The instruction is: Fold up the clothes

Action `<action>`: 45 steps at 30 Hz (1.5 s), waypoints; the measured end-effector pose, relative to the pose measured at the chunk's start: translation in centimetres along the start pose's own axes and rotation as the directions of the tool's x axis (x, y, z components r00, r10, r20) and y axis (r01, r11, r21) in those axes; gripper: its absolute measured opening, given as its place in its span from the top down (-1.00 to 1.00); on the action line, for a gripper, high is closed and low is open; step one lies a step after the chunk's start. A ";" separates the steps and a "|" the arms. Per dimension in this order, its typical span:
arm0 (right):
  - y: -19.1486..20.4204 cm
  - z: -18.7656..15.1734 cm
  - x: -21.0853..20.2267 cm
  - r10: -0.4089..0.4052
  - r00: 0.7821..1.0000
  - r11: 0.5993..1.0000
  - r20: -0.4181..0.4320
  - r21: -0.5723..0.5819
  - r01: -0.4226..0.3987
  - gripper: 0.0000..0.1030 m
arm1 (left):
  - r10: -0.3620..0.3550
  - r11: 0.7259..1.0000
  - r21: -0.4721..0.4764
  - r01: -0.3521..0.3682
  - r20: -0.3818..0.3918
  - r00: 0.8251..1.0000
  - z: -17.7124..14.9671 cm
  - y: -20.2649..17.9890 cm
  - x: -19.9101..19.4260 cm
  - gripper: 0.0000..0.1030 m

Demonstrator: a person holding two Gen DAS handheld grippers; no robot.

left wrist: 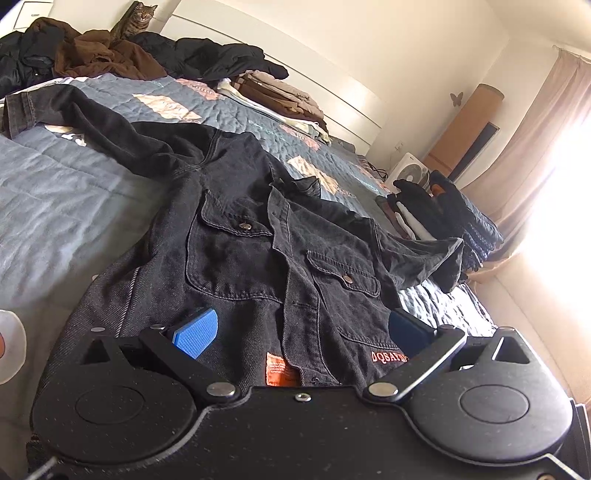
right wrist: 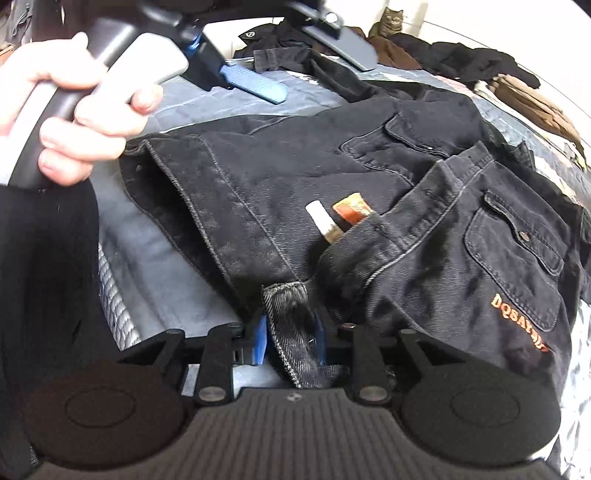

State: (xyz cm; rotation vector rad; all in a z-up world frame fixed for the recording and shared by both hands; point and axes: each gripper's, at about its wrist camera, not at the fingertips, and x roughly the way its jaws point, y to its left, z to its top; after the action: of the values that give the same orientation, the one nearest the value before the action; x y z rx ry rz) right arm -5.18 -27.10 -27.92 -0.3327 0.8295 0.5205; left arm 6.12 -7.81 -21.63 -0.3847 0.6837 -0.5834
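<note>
A black denim jacket (left wrist: 236, 229) lies front up on the blue quilted bed (left wrist: 55, 199), one sleeve stretched to the far left. My left gripper (left wrist: 301, 328) is open, hovering over the jacket's hem, its blue pads (left wrist: 195, 332) wide apart. In the right wrist view the jacket (right wrist: 369, 177) has orange lettering and tags showing. My right gripper (right wrist: 290, 332) is shut on the jacket's hem edge (right wrist: 291, 321). The left gripper (right wrist: 258, 88) shows at top left, held by a hand, above the jacket's far side.
Piles of dark and brown clothes (left wrist: 110, 55) lie at the bed's head, with a cat (left wrist: 138, 20) behind. Folded stacks (left wrist: 280, 96) and dark folded clothes (left wrist: 436, 214) sit along the right side. A fan (left wrist: 410, 171) and curtain (left wrist: 535, 147) stand beyond.
</note>
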 end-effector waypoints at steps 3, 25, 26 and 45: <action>-1.2 -0.1 -0.6 0.048 0.999 0.994 0.021 0.092 -0.050 0.86 | -0.001 1.000 -0.001 0.001 0.000 1.000 0.0 0.0 0.0 -0.94; -8.1 0.6 -7.0 0.148 0.958 0.847 0.245 0.469 -0.251 -0.30 | -0.006 1.000 -0.005 0.006 -0.011 1.000 0.0 0.1 0.1 -0.94; -9.3 -0.1 -6.8 0.145 0.959 0.823 0.244 0.509 -0.254 -0.30 | -0.009 1.000 -0.004 0.009 -0.013 1.000 -0.1 0.0 0.1 -0.94; -13.2 -6.6 -5.6 0.064 0.995 0.726 0.080 0.680 -0.101 -0.32 | -0.318 0.929 -0.040 0.367 -0.590 0.742 -5.2 -3.8 6.4 -0.94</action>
State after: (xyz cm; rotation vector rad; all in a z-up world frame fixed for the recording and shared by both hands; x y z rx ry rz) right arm -4.95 -42.88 -26.77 0.4103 0.9313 0.2682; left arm 5.15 -15.43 -26.44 -0.2499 1.1996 -1.1090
